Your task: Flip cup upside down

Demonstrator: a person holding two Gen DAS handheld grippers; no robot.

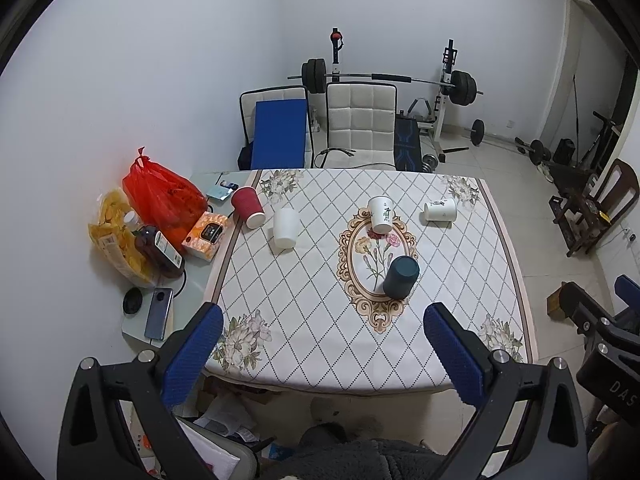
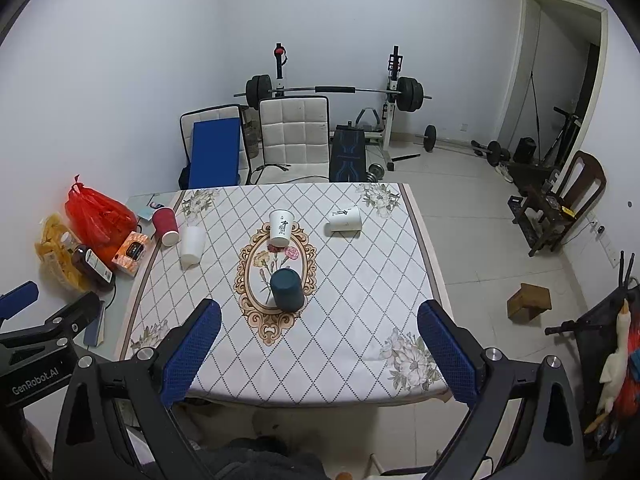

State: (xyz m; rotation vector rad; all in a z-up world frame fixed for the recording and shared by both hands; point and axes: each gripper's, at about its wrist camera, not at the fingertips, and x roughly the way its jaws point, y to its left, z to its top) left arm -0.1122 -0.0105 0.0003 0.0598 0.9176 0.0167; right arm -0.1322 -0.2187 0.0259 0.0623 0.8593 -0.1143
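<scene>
Both of your tongs stand wide open and hold nothing. The left gripper (image 1: 320,344) and the right gripper (image 2: 316,344) hover at the near edge of the table (image 1: 460,280), with their blue pads spread apart.

The cups are paper cups, so you should expect them to be very light, thin-walled and easy to crush. Take one by its side wall, about the middle of its height, and close gently; a hard squeeze will probably dent it, and a loose one may let it slip during the turn.

In the left wrist view, the dark teal cup (image 1: 401,278) stands on the flower medallion at about 1 o'clock from the left tongs. It is near but well clear of the pads, and it seems to be already mouth down. Behind it, at 12 o'clock, the printed white cup (image 1: 381,214) also looks inverted, though I cannot tell for sure. The second printed cup (image 1: 440,210) lies on its side at 1 o'clock, far back. At 11 o'clock the plain white cup (image 1: 285,227) stands, and the red cup (image 1: 248,207) lies tilted beside it, its mouth toward you.

In the right wrist view, the dark teal cup (image 2: 287,289) is almost straight ahead, slightly toward 11 o'clock.
</scene>
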